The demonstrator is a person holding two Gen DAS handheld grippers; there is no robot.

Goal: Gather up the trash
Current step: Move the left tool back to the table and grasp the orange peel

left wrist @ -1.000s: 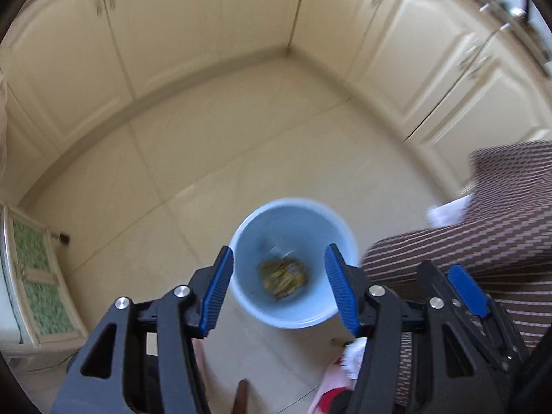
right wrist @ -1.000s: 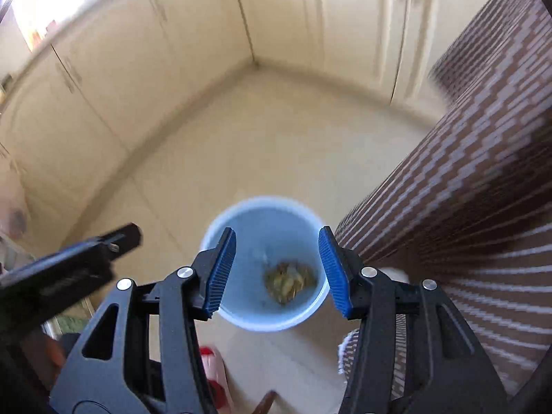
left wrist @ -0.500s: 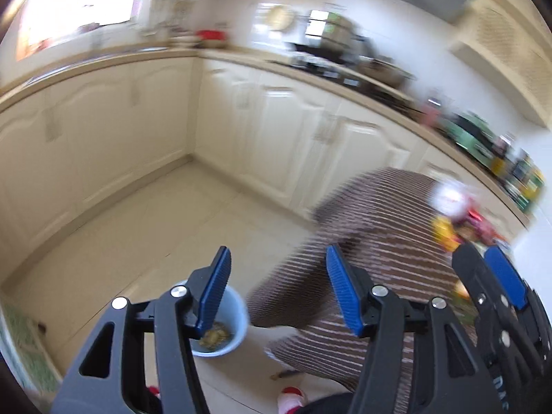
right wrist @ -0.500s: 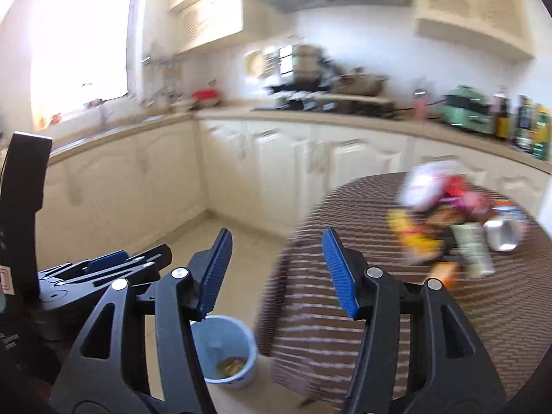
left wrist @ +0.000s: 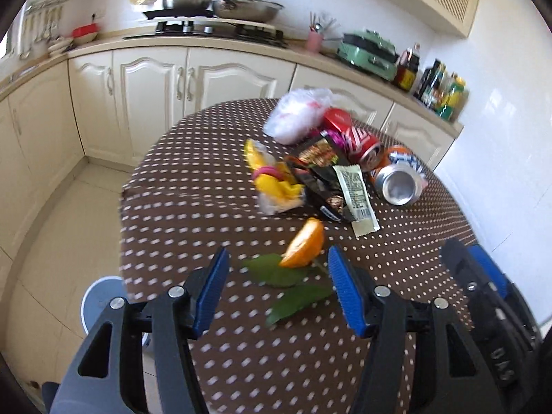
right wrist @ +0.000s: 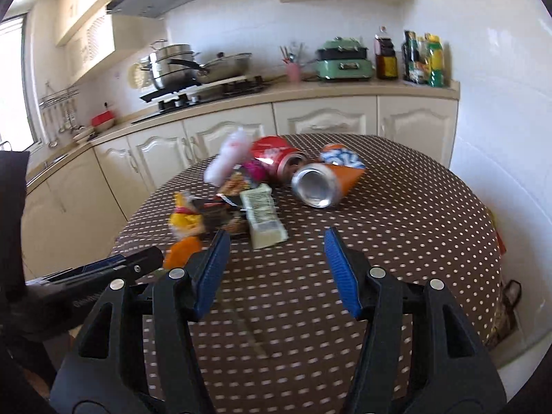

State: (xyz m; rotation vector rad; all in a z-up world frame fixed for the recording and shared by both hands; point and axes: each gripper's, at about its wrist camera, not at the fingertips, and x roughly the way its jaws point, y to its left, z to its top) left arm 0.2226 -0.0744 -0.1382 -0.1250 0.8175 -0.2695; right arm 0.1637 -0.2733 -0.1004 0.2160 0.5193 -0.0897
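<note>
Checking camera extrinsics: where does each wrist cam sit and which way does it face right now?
Left wrist: on the left gripper, angled down at orange wedge and leaves; own open fingers and right gripper show.
Right wrist: on the right gripper, facing across the table toward the counter; own open fingers and left gripper show.
Shared: orange can, red can, wrappers, stove.

Two cans [left wrist: 396,176], two leaves [left wrist: 276,269]

Trash [left wrist: 324,172] on table [left wrist: 193,207], bin [left wrist: 100,296] beside
</note>
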